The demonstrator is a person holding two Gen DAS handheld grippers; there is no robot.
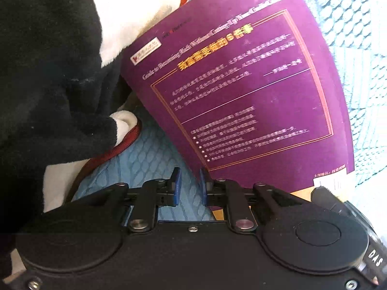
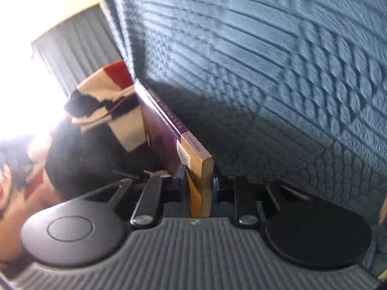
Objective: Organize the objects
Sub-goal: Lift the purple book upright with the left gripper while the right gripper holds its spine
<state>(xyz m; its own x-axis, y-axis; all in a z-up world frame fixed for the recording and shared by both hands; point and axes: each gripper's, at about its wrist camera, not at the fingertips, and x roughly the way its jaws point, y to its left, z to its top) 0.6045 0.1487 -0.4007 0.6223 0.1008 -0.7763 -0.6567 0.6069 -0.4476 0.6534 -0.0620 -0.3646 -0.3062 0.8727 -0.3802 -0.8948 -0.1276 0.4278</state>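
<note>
**Purple book gripped at its corner**

The right gripper (image 2: 199,181) was clamped on the lower corner of the purple book (image 1: 241,91), which was tilted above the blue quilted bedding (image 2: 278,72) beside a black-and-white plush blanket (image 1: 48,72). The left gripper (image 1: 189,188) was nearly closed, with nothing between its blue pads (image 1: 177,183).

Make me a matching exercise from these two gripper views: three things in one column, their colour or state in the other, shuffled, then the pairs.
Things:
1. book
2. right gripper
3. plush blanket

States:
A. black and white
B. purple cover
C. clamped on the book's corner

Pairs: 1-B, 2-C, 3-A
</note>
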